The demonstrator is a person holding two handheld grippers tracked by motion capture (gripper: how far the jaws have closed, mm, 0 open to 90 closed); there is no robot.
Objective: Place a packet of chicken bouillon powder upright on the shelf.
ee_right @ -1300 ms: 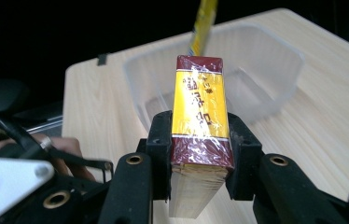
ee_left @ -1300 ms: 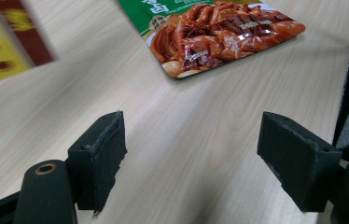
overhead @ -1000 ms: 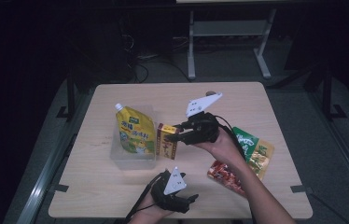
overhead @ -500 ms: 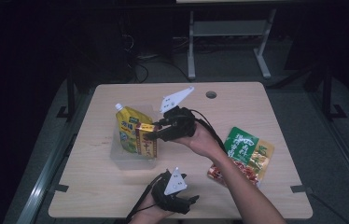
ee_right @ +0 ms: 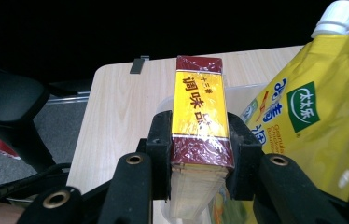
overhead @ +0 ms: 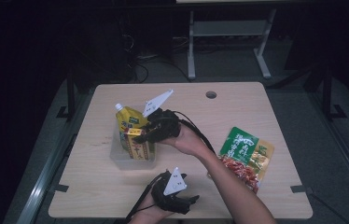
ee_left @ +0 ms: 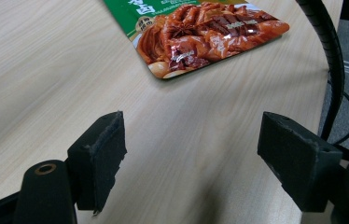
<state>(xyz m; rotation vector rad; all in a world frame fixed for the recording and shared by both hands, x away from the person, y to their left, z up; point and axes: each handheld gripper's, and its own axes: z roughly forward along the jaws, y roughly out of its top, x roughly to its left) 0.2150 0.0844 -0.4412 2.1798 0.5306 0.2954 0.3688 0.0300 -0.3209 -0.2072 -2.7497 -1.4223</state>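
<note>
High view: right claw (overhead: 137,135) clamping box (overhead: 137,148)

glossy film-wrapped box (ee_right: 198,116); matt wood-grain table (ee_left: 46,60).

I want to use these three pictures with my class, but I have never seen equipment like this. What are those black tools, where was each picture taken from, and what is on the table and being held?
A person sits at a wooden table holding a hand-operated two-jaw gripper in each hand. One picture looks down from above; the other two come from cameras riding on each gripper, looking along its black jaws.

The right gripper is shut on a yellow and maroon box, holding it over a clear plastic bin. A yellow spouted pouch stands in that bin.

The left gripper is open and holds nothing, low over the table's near edge. A green and red food packet lies flat on the table to the right.
</note>
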